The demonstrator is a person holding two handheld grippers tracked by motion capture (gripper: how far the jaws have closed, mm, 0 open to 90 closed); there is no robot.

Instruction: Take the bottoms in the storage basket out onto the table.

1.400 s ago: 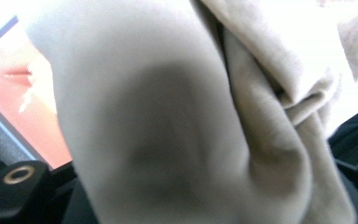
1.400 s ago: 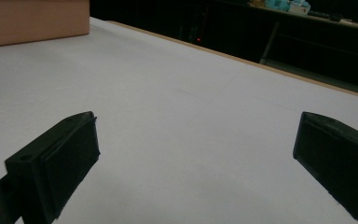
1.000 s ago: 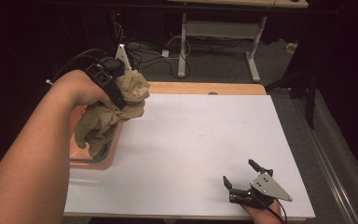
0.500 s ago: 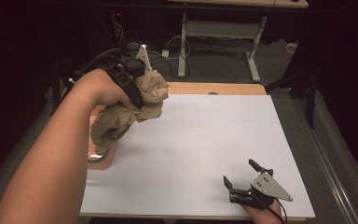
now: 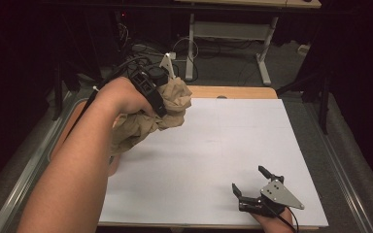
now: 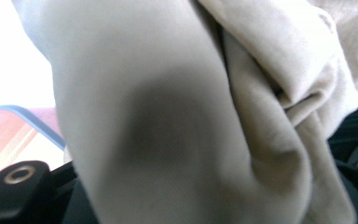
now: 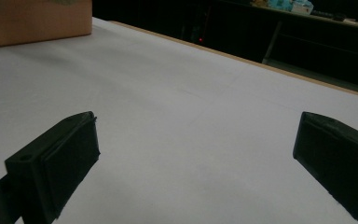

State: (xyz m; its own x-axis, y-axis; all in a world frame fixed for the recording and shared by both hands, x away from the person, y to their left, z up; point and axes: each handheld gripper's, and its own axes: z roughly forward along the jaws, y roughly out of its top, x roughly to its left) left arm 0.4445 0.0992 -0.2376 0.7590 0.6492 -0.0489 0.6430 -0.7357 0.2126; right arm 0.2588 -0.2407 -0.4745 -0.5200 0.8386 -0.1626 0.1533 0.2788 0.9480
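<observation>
While the left gripper [image 5: 167,82] is hanging in the air above the far left part of the white table [image 5: 223,150], it is carrying a crumpled beige cloth [image 5: 153,116], which is bunching around its black body and drooping below the person's left hand [image 5: 121,94] without touching the table. Its jaws are buried in the folds, and the lifted cloth suggests they are clamped on it, though the fingertips themselves are hidden. Seen from the left gripper view, the cloth [image 6: 191,116] is pressing right up against the lens as thick soft folds, with one black part of the gripper showing at the lower left and a pale pink tray with a blue rim [image 6: 14,135] lying beyond it. Back in the high view, the left forearm [image 5: 73,179] is reaching up from the near left corner of the table, and a black cable is looping from the gripper toward the floor behind. Well apart from the cloth, the right gripper [image 5: 252,187] is resting near the table's near right edge under its grey three-cornered plate, with its jaws standing wide apart and gripping nothing; the right gripper view is showing bare white table [image 7: 177,130] between the two black pads [image 7: 60,158]. Beyond the table's far edge, a wooden strip [image 5: 233,91] is showing, with a white-legged bench [image 5: 233,34] standing farther back in the dark.
</observation>
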